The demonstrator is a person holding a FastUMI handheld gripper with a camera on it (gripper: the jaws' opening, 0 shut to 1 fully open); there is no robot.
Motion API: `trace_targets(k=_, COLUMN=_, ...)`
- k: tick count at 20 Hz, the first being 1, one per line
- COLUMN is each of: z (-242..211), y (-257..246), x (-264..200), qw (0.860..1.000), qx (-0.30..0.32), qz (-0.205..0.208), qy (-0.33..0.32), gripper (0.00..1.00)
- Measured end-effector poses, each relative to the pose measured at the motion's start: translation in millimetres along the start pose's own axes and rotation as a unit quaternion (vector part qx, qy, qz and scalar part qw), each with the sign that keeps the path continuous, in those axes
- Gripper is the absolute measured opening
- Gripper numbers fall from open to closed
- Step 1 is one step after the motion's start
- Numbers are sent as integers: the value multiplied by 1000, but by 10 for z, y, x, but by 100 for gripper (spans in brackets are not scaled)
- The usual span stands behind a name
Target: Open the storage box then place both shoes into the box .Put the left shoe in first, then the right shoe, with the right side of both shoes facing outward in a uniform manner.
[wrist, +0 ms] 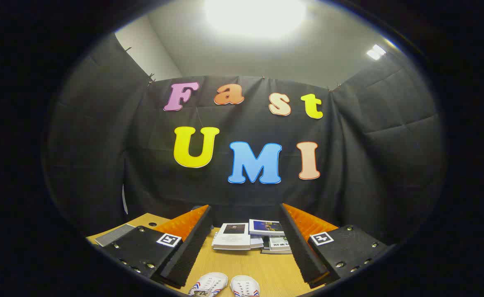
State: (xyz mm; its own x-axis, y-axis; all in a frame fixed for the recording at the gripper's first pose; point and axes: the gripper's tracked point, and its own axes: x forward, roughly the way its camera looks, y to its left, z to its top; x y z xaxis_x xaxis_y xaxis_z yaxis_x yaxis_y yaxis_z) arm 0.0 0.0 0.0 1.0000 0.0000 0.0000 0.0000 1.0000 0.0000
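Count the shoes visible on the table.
2: the left shoe and right shoe sit side by side between the open gripper fingers, nearer than the books, partly cut off.

Two white canvas shoes (225,285) with red-and-blue side stripes lie between the spread fingers on a light wooden tabletop (246,264). White-covered booklets (250,238) stacked beyond.
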Motion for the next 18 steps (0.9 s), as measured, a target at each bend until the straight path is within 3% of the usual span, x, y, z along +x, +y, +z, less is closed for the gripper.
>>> trace_targets(k=18, z=6, y=73, x=19, qw=1000, qx=-12, qz=16, qy=-5, gripper=98)
